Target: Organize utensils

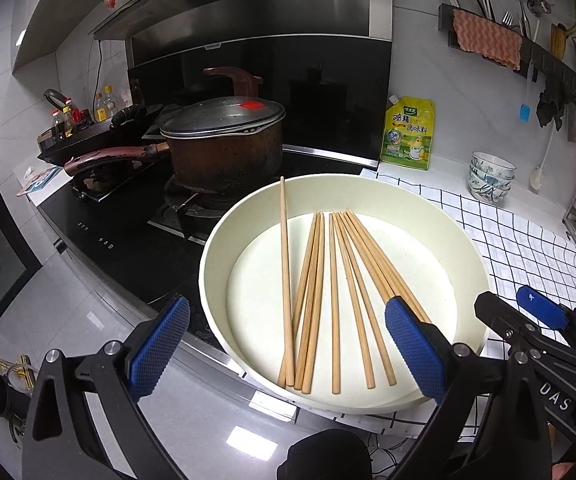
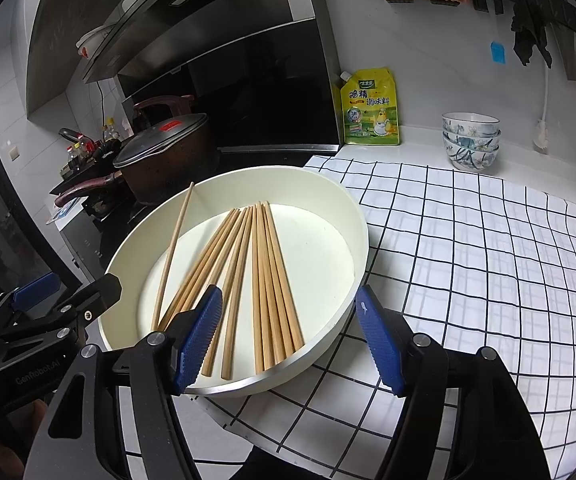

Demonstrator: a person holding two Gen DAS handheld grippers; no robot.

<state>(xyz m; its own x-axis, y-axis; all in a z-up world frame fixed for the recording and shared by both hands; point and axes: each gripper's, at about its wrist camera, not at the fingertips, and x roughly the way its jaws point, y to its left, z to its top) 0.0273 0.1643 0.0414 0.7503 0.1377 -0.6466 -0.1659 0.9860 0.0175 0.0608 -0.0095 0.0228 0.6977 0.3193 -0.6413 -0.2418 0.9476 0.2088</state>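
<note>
Several wooden chopsticks [image 1: 330,300] lie fanned in a round cream basin [image 1: 247,204] on the counter; one chopstick [image 1: 285,264] leans apart against the far rim. My left gripper [image 1: 288,344] is open and empty, its fingers spread over the basin's near rim. My right gripper [image 2: 290,340] is open and empty, with its fingers on either side of the near rim of the basin [image 2: 328,184], just short of the chopsticks [image 2: 263,276]. The right gripper also shows at the right edge of the left wrist view [image 1: 528,316].
A lidded brown pot [image 1: 223,140] and a dark pan [image 1: 99,136] sit on the stove left of the basin. A yellow seasoning pouch [image 1: 408,134] and stacked bowls [image 1: 491,176] stand by the wall. A checked cloth [image 2: 468,240] covers the counter. A utensil rack [image 1: 508,36] hangs on the wall.
</note>
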